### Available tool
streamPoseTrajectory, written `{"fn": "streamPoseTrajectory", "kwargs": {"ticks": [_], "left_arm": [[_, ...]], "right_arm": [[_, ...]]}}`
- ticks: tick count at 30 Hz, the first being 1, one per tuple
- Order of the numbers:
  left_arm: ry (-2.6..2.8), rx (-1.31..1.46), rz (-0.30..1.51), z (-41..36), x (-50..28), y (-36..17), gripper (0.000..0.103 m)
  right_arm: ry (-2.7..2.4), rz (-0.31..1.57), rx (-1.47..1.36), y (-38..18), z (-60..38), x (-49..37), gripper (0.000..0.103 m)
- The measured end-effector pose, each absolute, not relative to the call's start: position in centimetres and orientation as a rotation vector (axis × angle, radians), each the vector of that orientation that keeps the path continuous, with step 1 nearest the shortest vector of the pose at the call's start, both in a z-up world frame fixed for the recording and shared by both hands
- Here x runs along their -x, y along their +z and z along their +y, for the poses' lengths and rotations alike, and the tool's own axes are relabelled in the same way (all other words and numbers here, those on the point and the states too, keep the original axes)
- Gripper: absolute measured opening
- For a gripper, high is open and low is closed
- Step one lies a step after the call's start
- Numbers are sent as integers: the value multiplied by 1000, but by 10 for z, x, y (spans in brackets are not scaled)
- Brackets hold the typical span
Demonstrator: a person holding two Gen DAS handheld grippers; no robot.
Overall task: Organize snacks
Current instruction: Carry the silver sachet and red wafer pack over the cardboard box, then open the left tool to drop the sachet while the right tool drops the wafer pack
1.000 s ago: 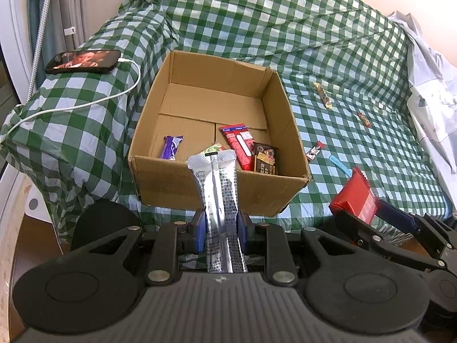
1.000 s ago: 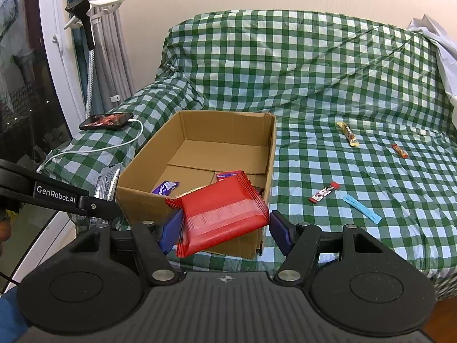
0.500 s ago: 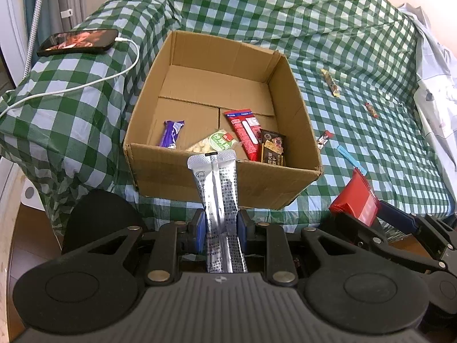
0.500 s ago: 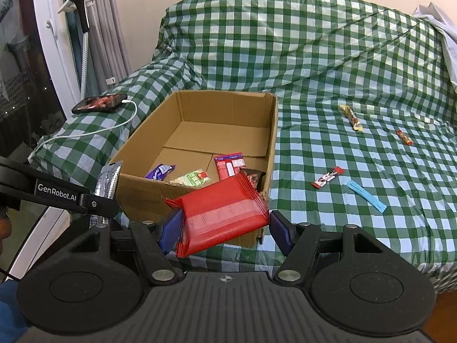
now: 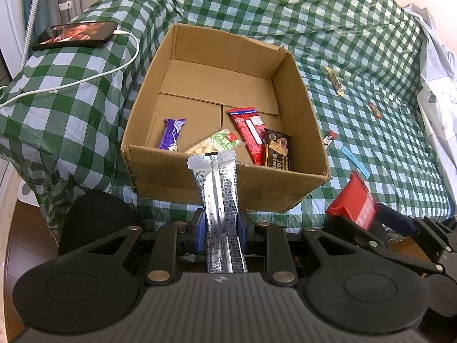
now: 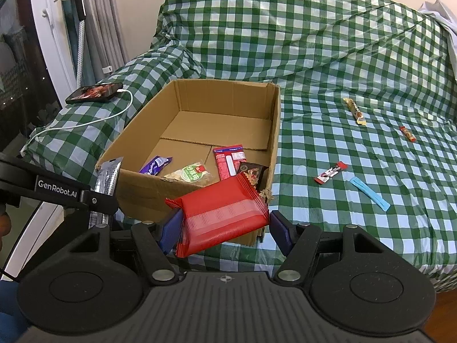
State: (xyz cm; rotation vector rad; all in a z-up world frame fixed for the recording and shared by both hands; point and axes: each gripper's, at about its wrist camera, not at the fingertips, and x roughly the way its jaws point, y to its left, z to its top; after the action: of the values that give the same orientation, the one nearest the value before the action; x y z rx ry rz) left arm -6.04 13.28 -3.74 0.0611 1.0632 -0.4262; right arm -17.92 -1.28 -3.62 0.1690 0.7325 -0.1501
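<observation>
Green-checked sofa (image 6: 328, 65), cardboard box (image 5: 228, 183) frame centre. Left gripper (image 5: 220, 228) clamps silver sachet (image 5: 217, 188); right gripper (image 6: 225, 228) clamps red packet (image 6: 222, 211).

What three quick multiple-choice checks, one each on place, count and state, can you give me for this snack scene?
1. Where does the purple bar lie?
A. in the box, on the left
B. on the cloth
C. by the phone

2. How many snacks lie loose on the checked cloth?
A. two
B. four
C. six

3. What does the right gripper hold?
A. nothing
B. silver pouch
C. red pack

Key: 1 A, it rests on the box floor near the left wall. 2 B, four small bars lie right of the box. 3 C, the fingers clamp it; the left gripper has the silver pouch.
</observation>
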Motion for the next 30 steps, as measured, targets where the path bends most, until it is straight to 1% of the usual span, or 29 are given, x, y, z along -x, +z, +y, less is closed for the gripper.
{"fn": "streamPoseTrajectory", "kwargs": {"ticks": [13, 30], "left_arm": [[-422, -45, 1061, 124, 37, -36, 26], [-387, -32, 1011, 94, -32, -30, 26]], "right_arm": [[-155, 743, -166, -38, -20, 157, 68], [-135, 718, -137, -40, -38, 85, 68]]}}
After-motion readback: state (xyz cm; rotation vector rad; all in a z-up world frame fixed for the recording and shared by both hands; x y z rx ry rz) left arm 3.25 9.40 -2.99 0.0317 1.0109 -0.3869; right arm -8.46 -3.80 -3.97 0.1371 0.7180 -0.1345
